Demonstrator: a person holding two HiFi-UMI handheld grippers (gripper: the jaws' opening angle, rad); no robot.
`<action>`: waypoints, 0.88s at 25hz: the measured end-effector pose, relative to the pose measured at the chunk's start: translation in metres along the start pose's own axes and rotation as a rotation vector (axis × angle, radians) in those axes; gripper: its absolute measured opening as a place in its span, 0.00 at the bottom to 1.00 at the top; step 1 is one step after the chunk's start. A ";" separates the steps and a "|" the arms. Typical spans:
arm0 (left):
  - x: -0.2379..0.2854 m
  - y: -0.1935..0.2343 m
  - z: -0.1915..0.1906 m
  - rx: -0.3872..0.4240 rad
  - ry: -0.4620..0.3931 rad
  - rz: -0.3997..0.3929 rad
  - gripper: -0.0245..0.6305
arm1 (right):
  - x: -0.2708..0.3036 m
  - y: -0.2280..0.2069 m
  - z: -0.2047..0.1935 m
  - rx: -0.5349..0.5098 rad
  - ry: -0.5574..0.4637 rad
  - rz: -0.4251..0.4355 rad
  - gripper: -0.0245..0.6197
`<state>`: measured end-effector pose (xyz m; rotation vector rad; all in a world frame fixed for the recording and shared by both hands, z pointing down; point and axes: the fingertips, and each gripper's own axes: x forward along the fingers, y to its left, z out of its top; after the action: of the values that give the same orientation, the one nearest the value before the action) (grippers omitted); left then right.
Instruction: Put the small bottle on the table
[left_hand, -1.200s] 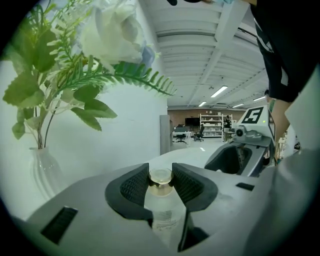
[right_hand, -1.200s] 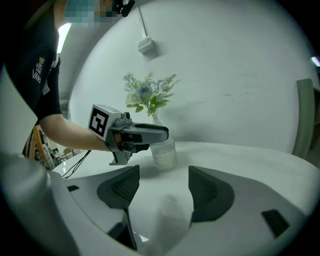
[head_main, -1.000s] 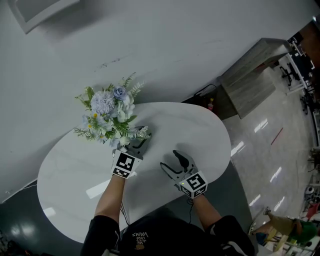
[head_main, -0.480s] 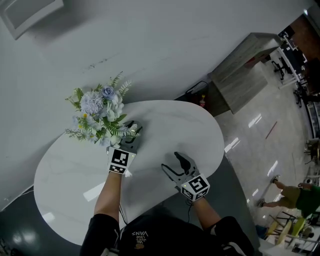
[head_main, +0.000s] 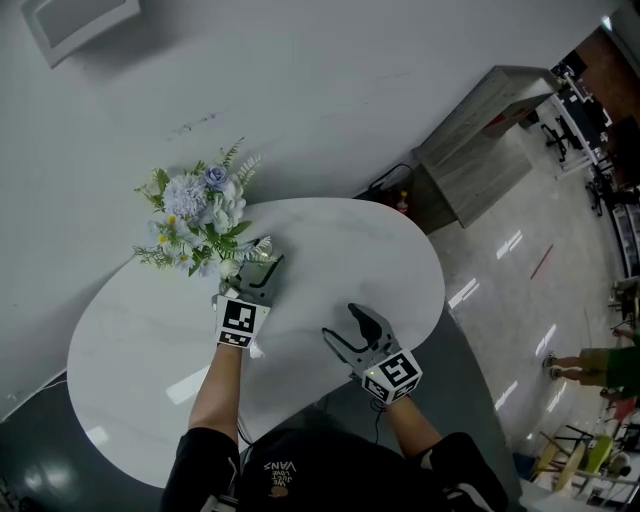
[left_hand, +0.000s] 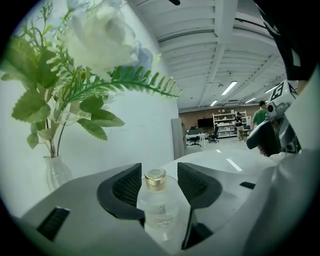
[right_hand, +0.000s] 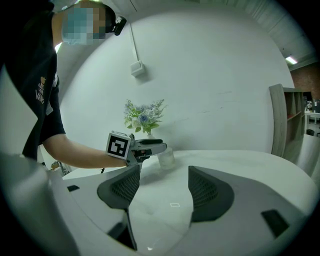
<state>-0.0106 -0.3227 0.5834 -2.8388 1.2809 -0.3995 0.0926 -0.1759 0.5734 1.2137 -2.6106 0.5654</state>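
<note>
The small clear bottle (left_hand: 160, 210) with a gold cap stands upright on the white table (head_main: 350, 250), between the jaws of my left gripper (left_hand: 159, 181). Those jaws are opening, and a slim gap shows on each side of the cap. From the right gripper view the bottle (right_hand: 166, 158) rests on the tabletop at the tips of the left gripper (right_hand: 150, 146). In the head view the left gripper (head_main: 260, 272) lies just below the flowers. My right gripper (head_main: 352, 322) hovers open over the table's near side, with nothing between its fingers (right_hand: 125, 187).
A bouquet of blue and white flowers (head_main: 200, 215) in a glass vase (left_hand: 55, 172) stands at the table's far left, close to the left gripper. A wooden bench (head_main: 480, 150) stands by the wall at the right. A person (head_main: 600, 365) walks across the shiny floor.
The left gripper's jaws have spread apart around the bottle. The left gripper sits a little farther toward the flowers than a second ago. The right gripper has hardly moved.
</note>
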 end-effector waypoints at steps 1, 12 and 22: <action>-0.003 -0.002 0.001 0.001 0.000 0.003 0.38 | -0.001 0.003 0.002 -0.003 -0.005 0.007 0.47; -0.060 -0.041 0.010 -0.002 0.014 0.015 0.38 | -0.020 0.036 0.018 -0.035 -0.062 0.089 0.47; -0.126 -0.081 0.045 -0.016 -0.027 0.062 0.38 | -0.045 0.067 0.021 -0.066 -0.075 0.185 0.47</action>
<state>-0.0202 -0.1801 0.5200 -2.7989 1.3700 -0.3493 0.0688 -0.1145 0.5221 0.9994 -2.8006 0.4696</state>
